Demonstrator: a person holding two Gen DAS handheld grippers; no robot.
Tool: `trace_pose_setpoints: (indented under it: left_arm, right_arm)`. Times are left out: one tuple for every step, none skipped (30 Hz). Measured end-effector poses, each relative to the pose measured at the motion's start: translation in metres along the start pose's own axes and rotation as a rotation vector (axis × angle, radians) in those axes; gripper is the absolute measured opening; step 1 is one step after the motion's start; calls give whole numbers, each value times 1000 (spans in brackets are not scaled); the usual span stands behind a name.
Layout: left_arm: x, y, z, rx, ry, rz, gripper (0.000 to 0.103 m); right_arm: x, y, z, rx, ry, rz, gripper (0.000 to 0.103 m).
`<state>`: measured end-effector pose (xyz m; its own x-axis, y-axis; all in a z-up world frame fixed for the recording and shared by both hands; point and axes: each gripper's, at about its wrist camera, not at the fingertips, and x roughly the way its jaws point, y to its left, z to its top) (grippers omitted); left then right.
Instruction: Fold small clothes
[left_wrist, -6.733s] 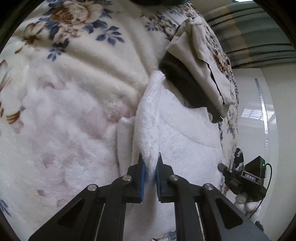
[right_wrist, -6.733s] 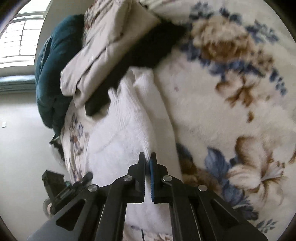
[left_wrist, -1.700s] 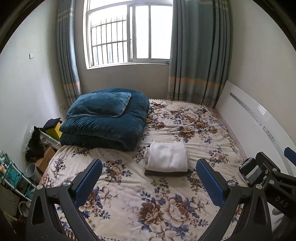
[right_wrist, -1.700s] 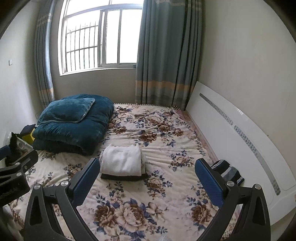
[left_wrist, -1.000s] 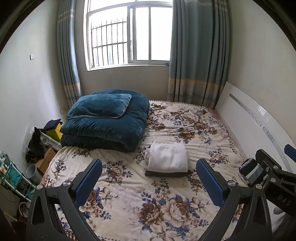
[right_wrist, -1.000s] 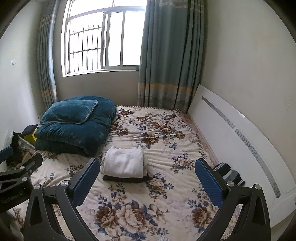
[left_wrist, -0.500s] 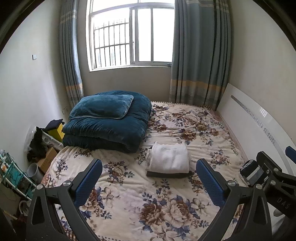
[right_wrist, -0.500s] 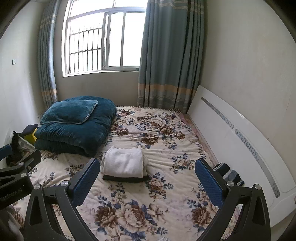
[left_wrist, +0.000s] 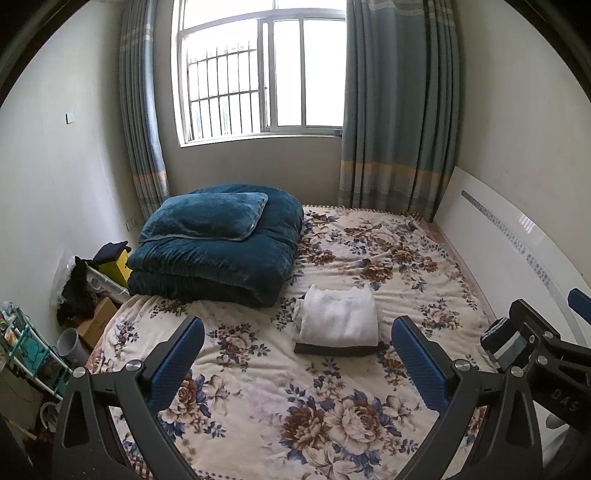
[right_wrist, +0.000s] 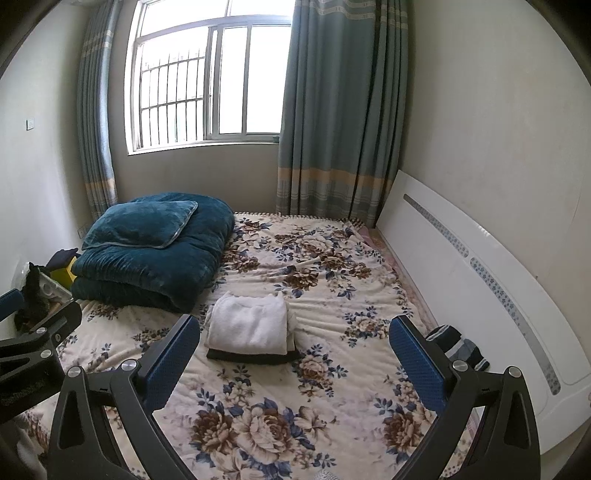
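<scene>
Looking at a home bedroom: bed lying under a floral blanket, folded teal quilt sitting on it, curtains hanging beside the barred window behind the bed.

Left gripper hanging in the air with both blue-padded fingers spread wide apart, gripping nothing. Right gripper doing likewise at the same height, jaws fully parted and empty, its black frame showing just beside the left one.
</scene>
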<state>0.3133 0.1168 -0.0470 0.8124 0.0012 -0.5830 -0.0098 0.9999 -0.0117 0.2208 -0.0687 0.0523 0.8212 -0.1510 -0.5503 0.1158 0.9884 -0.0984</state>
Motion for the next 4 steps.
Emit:
trace_pose_setpoints:
  left_arm:
    - [-1, 0, -1, -2, 1, 1, 103]
    - [-1, -1, -1, -2, 1, 1, 103]
    - [-2, -1, -2, -2, 4, -2, 103]
    - [-2, -2, -2, -4, 6, -4, 103]
  right_arm:
    - [0, 0, 0, 2, -1, 1, 103]
    - [0, 0, 0, -1, 0, 3, 103]
    - [0, 0, 0, -1, 0, 1, 103]
    - [0, 0, 0, 1, -2, -1, 103]
